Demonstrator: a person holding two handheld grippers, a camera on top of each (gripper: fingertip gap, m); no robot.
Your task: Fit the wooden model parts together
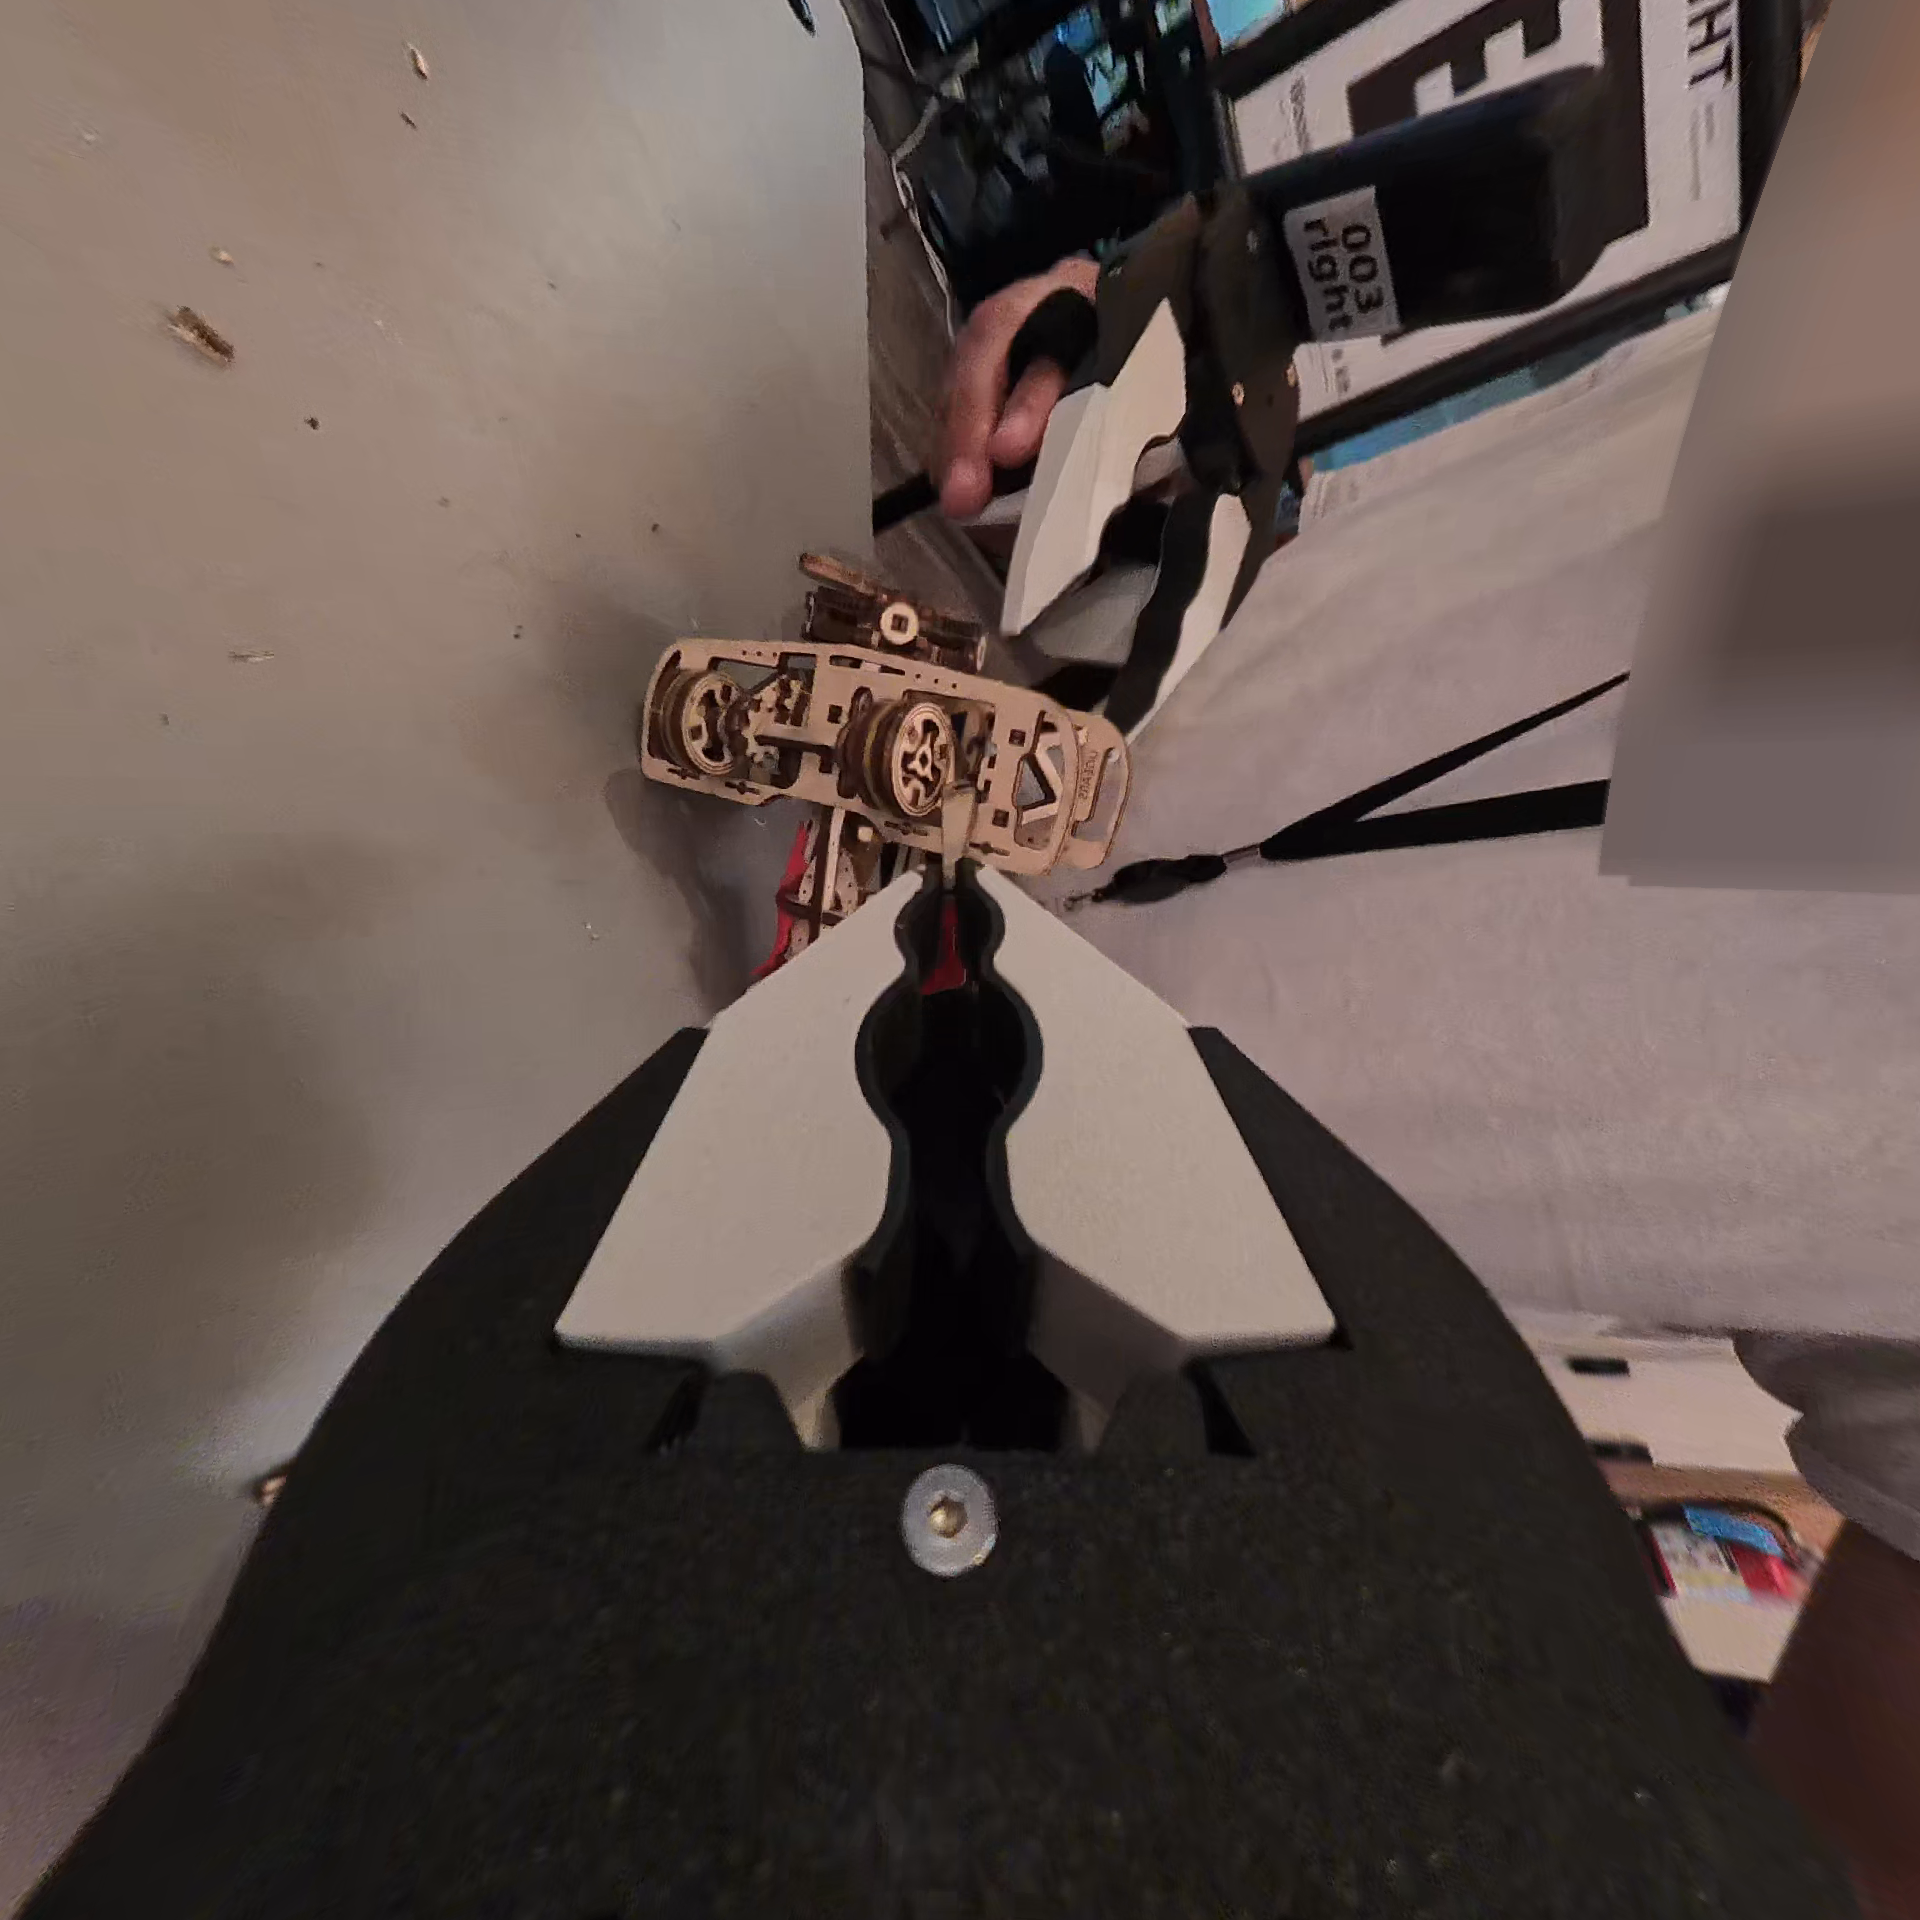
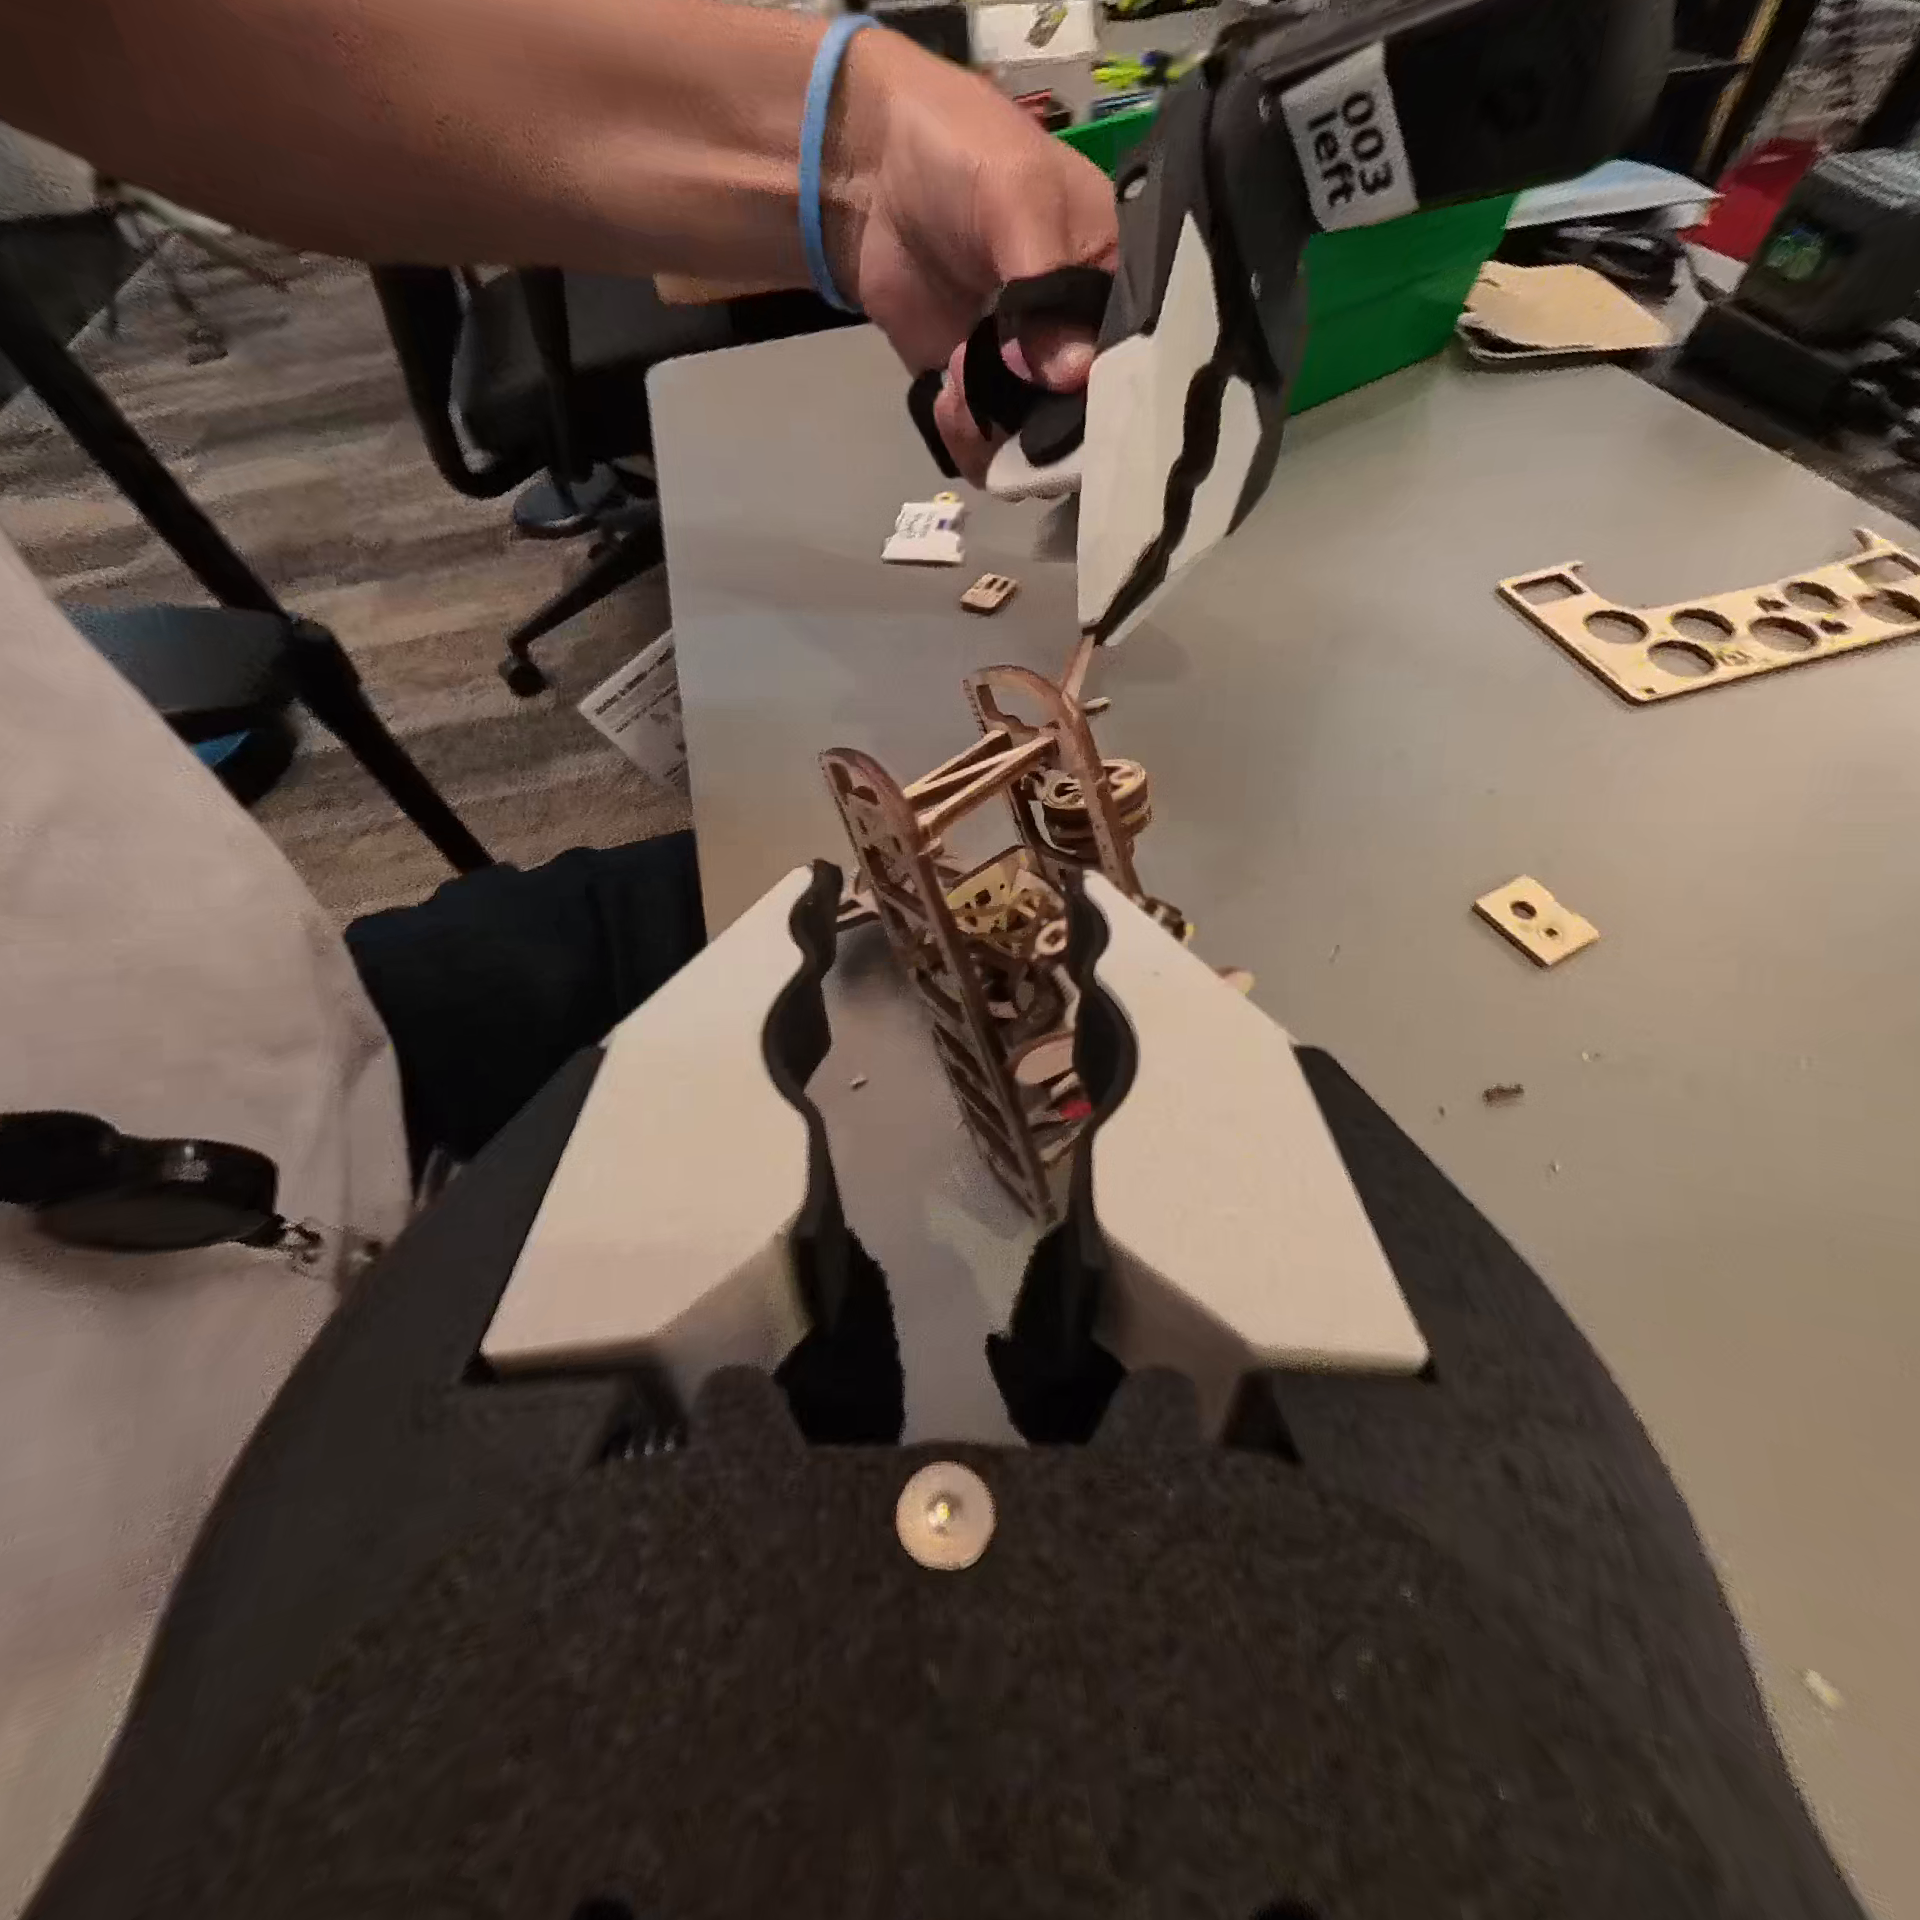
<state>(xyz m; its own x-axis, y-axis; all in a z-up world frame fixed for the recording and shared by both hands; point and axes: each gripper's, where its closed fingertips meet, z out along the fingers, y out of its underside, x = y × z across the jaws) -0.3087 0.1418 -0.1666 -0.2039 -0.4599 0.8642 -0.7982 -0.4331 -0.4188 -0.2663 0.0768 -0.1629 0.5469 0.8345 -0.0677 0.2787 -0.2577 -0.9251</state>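
The wooden model (image 2: pixel 997 914), a frame of pale laser-cut plates with gears and wheels, stands on the grey table (image 2: pixel 1351 1039). My right gripper (image 2: pixel 951 894) is open around its near end; the model leans against the right finger (image 2: pixel 1195 1091) and the left finger stands apart from it. My left gripper (image 1: pixel 951 878) is shut on a thin wooden strip (image 1: pixel 956 821), whose tip touches the model (image 1: pixel 883 748) by a wheel. In the right wrist view the left gripper (image 2: pixel 1091 623) comes down from above onto the model's far top.
A wooden sheet with round cut-outs (image 2: pixel 1725 634) lies at the far right. A small square wooden piece (image 2: pixel 1536 920), a smaller piece (image 2: pixel 987 592) and a white tag (image 2: pixel 923 532) lie on the table. A green bin (image 2: pixel 1392 301) stands behind. The table's left edge (image 2: pixel 675 623) is close. Tip to tip, the grippers are about 9 cm apart.
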